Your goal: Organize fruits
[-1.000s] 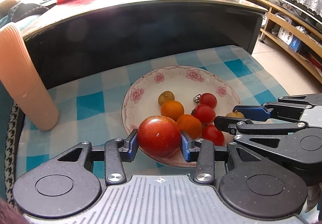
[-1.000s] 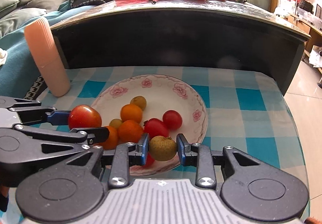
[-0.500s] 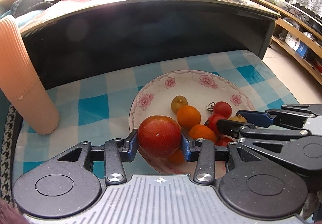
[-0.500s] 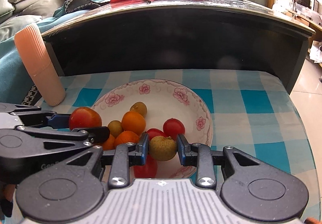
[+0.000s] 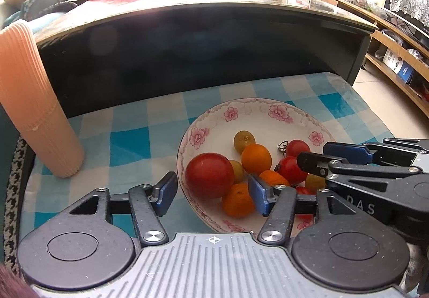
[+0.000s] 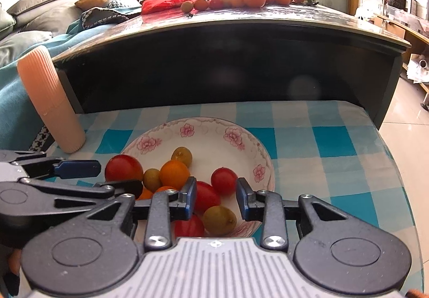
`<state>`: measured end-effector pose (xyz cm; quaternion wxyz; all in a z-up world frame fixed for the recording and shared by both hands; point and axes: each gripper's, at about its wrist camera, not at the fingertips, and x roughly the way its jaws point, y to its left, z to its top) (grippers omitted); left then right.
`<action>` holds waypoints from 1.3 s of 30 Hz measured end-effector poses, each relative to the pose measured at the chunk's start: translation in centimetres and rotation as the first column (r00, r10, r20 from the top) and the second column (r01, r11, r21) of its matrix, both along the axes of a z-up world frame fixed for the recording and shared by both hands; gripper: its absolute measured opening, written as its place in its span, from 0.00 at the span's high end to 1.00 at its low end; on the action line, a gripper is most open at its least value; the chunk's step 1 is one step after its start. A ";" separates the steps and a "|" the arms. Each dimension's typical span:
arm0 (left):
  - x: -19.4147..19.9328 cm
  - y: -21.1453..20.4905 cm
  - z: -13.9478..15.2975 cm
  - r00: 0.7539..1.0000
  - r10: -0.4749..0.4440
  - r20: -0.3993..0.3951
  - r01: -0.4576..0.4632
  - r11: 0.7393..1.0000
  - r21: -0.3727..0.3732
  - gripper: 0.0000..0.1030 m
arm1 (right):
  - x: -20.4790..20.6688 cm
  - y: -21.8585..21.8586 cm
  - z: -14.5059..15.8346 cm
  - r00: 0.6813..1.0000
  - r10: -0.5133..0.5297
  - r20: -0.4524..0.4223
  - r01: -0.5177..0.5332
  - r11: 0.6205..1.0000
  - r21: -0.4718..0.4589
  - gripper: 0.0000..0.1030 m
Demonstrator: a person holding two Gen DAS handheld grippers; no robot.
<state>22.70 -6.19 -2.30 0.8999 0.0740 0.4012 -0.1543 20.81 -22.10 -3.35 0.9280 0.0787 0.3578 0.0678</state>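
The left gripper (image 5: 213, 192) has its fingers spread wide, gripping nothing; the large red tomato (image 5: 209, 175) sits free between them on the near-left part of the flowered plate (image 5: 257, 107), clear of both blue pads. The right gripper (image 6: 215, 197) is likewise parted and empty, the yellow-green fruit (image 6: 219, 219) lying just below its fingers at the plate's near rim beside small red tomatoes. The plate rests on the blue-checked table (image 6: 335, 142), a ribbed peach cup (image 6: 51, 102) at far left.

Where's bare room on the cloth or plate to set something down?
Free: cloth right of the plate, cloth between cup and plate, and the plate's far half. Crowded: the plate's near half, with fruit and both grippers' fingers.
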 end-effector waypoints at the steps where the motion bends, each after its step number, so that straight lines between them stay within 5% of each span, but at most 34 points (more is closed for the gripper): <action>1: -0.1 0.0 0.0 1.000 0.003 0.001 -0.003 1.000 0.002 0.34 | 0.0 -0.1 0.1 1.000 0.000 0.000 0.000 1.000 0.001 0.52; 14: -1.6 1.0 1.4 0.998 0.053 0.017 -0.052 0.998 -0.017 0.21 | -1.6 -0.7 2.0 1.000 -0.024 0.011 0.024 0.999 0.023 0.52; 27: -6.8 1.2 3.4 0.995 0.072 0.071 -0.068 0.996 -0.049 0.00 | -7.6 -1.4 4.2 0.998 -0.063 0.007 0.062 0.997 0.055 0.51; 39: -9.9 1.8 3.1 0.993 0.104 0.057 -0.101 0.993 -0.062 0.00 | -10.8 -1.0 4.5 0.998 -0.063 -0.005 0.064 0.995 0.072 0.51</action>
